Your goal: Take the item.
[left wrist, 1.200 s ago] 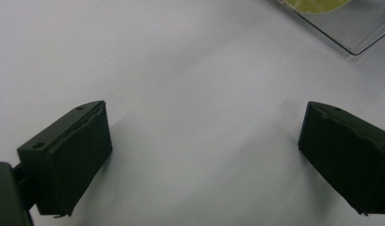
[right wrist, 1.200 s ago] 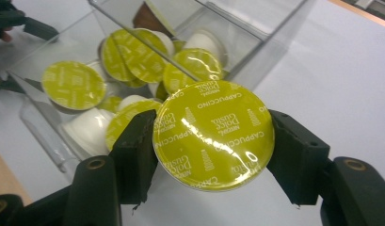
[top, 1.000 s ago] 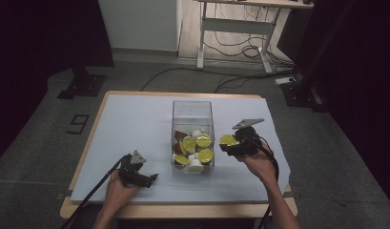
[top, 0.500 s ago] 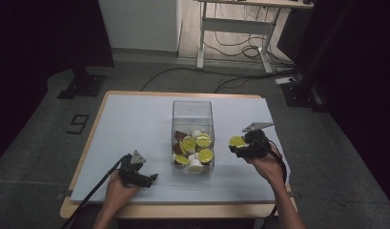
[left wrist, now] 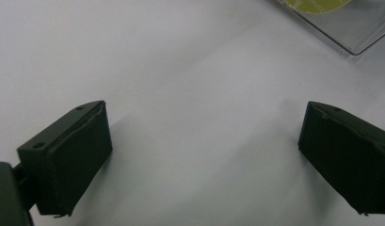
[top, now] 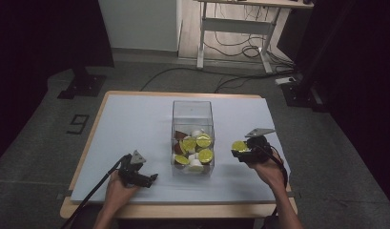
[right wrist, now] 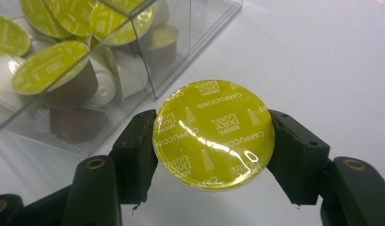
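Note:
A clear plastic box (top: 192, 110) stands mid-table holding several coffee capsules (top: 196, 149) with yellow-green lids. My right gripper (top: 241, 151) is to the right of the box, shut on one such capsule (right wrist: 213, 134), its Cappuccino lid facing up between the two jaws. The box corner (right wrist: 155, 89) with capsules inside lies just beyond that capsule. My left gripper (top: 152, 178) rests low over the white table surface (left wrist: 190, 70) left of the box, open, with nothing between its fingers (left wrist: 70, 157). A corner of the box (left wrist: 355, 44) shows at upper right in the left gripper view.
The white mat (top: 135, 124) covers a wooden table with its front edge (top: 183, 210) near the person's forearms. Cables trail from both grippers. A desk frame (top: 235, 28) and floor cables stand beyond the table.
My right gripper, holding the capsule, has moved right and toward the person, away from the box. The left gripper has stayed put.

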`<action>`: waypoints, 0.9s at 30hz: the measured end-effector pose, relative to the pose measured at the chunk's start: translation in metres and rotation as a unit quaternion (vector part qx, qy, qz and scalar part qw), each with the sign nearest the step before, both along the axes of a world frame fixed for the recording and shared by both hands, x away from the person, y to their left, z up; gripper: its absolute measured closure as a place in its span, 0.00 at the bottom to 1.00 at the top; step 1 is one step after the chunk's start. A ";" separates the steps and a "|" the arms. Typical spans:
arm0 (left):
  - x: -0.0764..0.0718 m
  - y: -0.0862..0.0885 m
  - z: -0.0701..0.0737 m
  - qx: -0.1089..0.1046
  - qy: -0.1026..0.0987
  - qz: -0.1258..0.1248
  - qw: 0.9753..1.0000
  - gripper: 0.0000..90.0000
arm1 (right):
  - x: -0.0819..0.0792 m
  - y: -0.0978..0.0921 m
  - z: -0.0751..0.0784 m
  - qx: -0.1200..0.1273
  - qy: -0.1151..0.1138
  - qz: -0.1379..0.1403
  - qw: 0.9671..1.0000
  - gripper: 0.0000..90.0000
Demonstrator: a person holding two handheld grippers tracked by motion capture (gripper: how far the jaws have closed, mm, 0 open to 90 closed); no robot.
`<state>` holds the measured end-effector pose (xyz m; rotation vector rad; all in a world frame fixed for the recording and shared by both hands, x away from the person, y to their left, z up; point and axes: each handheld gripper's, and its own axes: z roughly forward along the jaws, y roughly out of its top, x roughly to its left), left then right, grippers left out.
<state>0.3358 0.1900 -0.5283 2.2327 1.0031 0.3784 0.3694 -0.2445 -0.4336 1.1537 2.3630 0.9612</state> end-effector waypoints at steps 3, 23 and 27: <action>0.000 0.000 0.000 0.000 0.000 0.000 1.000 0.03 | -0.001 0.002 -0.006 -0.004 0.002 0.001 1.000 0.43; 0.000 0.000 0.000 0.000 0.000 0.000 1.000 0.03 | -0.005 0.007 -0.043 -0.006 0.018 0.001 1.000 0.43; 0.000 0.000 0.000 0.000 0.000 0.000 1.000 0.03 | -0.005 0.008 -0.047 -0.006 0.023 0.001 1.000 0.43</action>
